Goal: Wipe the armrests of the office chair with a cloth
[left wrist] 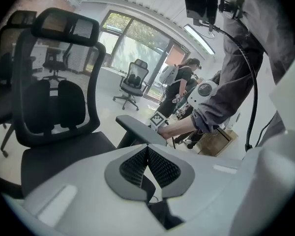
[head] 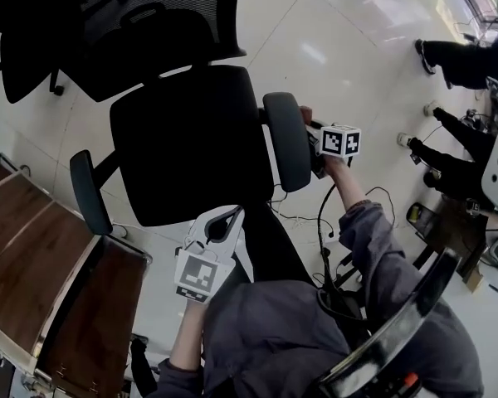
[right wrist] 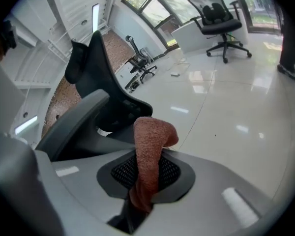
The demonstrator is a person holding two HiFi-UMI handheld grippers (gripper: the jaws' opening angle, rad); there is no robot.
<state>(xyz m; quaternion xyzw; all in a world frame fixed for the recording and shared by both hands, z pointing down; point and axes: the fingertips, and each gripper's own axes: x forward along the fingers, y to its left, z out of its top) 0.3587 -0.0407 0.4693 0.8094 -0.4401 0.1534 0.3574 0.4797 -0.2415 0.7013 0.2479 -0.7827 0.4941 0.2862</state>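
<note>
A black office chair stands in front of me, its seat between two grey-black armrests. My right gripper sits just right of the right armrest, shut on a reddish-brown cloth. The cloth sticks up from the jaws, folded over at the top, close beside the armrest. My left gripper hovers at the seat's front edge, shut with nothing between its pads. In the left gripper view the right armrest lies ahead, with the right gripper's marker cube behind it. The left armrest is untouched.
A wooden desk runs along the left. A second black chair stands behind the first. People stand at the right on the glossy floor, and cables trail beside the chair's base. Another office chair stands further off.
</note>
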